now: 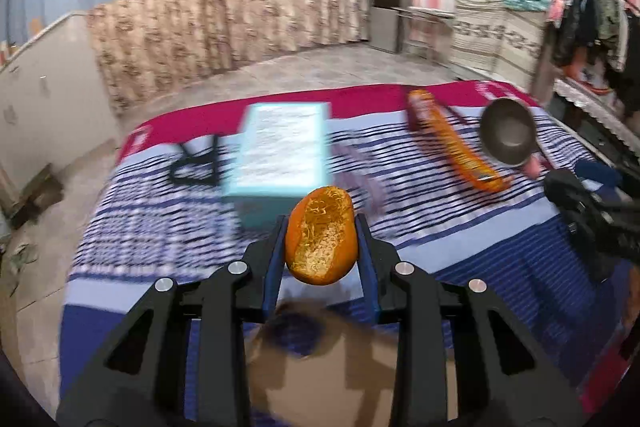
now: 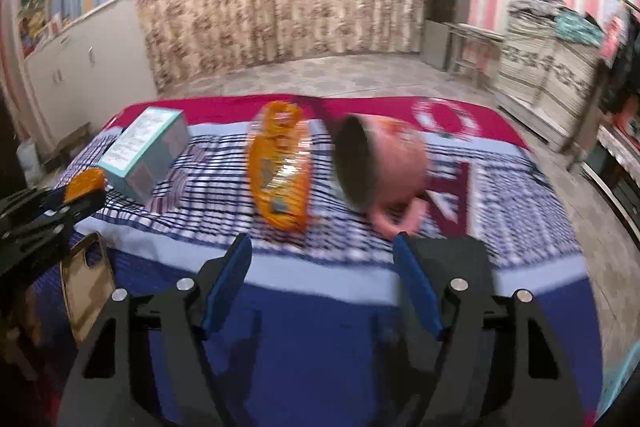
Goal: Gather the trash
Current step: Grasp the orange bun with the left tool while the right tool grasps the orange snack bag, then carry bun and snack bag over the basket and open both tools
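We've got the orange peel (image 1: 321,235) pinched between our left gripper's (image 1: 322,247) blue fingers (image 1: 275,259), lifted off the bed (image 1: 472,243). Landmark: teal box (image 1: 280,151) on the striped cover. The peel sits just in front of the box, nearer us. Orange snack wrapper (image 2: 280,171) lies right of the box, flat on the cover. Pink mug (image 2: 380,167) is tipped on its side further right, just beside the wrapper, mouth facing the wrapper. Our right gripper (image 2: 322,267) has fingers (image 2: 228,283) spread with nothing between them, hovering over the bed edge in front of wrapper and mug. A brown cardboard piece (image 2: 86,281) lies left of it.
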Available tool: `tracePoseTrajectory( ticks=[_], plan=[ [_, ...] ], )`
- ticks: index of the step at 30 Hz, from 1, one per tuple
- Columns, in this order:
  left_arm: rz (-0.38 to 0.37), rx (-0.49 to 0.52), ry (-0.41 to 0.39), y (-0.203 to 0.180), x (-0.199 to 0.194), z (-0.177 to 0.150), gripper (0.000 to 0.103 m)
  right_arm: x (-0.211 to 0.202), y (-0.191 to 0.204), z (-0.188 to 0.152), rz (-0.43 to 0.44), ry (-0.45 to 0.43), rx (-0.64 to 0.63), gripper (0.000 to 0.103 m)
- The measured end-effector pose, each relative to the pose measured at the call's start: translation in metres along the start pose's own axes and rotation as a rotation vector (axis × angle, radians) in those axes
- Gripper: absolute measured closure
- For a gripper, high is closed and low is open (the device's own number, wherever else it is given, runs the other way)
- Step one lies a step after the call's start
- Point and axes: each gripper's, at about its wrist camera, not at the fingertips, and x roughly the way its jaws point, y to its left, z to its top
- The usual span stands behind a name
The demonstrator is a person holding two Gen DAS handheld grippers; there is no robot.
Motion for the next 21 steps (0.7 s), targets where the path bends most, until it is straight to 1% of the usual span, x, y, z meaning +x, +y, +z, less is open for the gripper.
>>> tracePoseTrajectory(
  ticks=[3, 5, 6, 7, 8, 9, 10, 11, 14, 18, 20, 21],
  plan=[
    [0.015, -0.022, 0.024, 0.017, 0.001, -0.008, 0.071, 0.032, 0.024, 0.007, 0.004, 0.045, -0.058, 0.035],
    [0.02, -0.027, 0.024, 0.026, -0.001, -0.012, 0.071, 0.053, 0.031, 0.011, 0.0, 0.079, -0.081, 0.045],
    [0.028, -0.028, 0.021, 0.029, -0.003, -0.012, 0.071, 0.061, 0.033, 0.013, -0.006, 0.091, -0.092, 0.047],
    [0.034, -0.033, 0.02, 0.032, -0.003, -0.012, 0.071, 0.069, 0.036, 0.015, -0.011, 0.102, -0.104, 0.052],
    [0.036, -0.04, 0.021, 0.033, -0.002, -0.012, 0.071, 0.073, 0.038, 0.017, -0.01, 0.114, -0.116, 0.058],
    [0.038, -0.045, 0.023, 0.038, -0.002, -0.013, 0.071, 0.077, 0.041, 0.018, -0.008, 0.12, -0.134, 0.062],
    [0.04, -0.049, 0.025, 0.039, -0.001, -0.014, 0.071, 0.079, 0.043, 0.018, -0.007, 0.125, -0.143, 0.069],
    [0.04, -0.049, 0.029, 0.037, 0.0, -0.014, 0.071, 0.078, 0.044, 0.017, -0.005, 0.129, -0.155, 0.072],
    [0.035, -0.034, 0.023, 0.029, -0.002, -0.008, 0.071, 0.058, 0.037, 0.012, 0.009, 0.089, -0.152, 0.077],
    [0.002, -0.018, -0.013, 0.009, -0.017, 0.004, 0.071, 0.011, 0.016, 0.001, 0.024, 0.045, -0.115, 0.078],
    [-0.024, -0.005, -0.03, -0.005, -0.026, 0.009, 0.071, -0.023, 0.004, -0.01, 0.009, 0.02, -0.108, 0.078],
    [-0.041, 0.007, -0.043, -0.016, -0.031, 0.013, 0.071, -0.034, -0.004, -0.013, 0.006, 0.014, -0.105, 0.078]
  ],
)
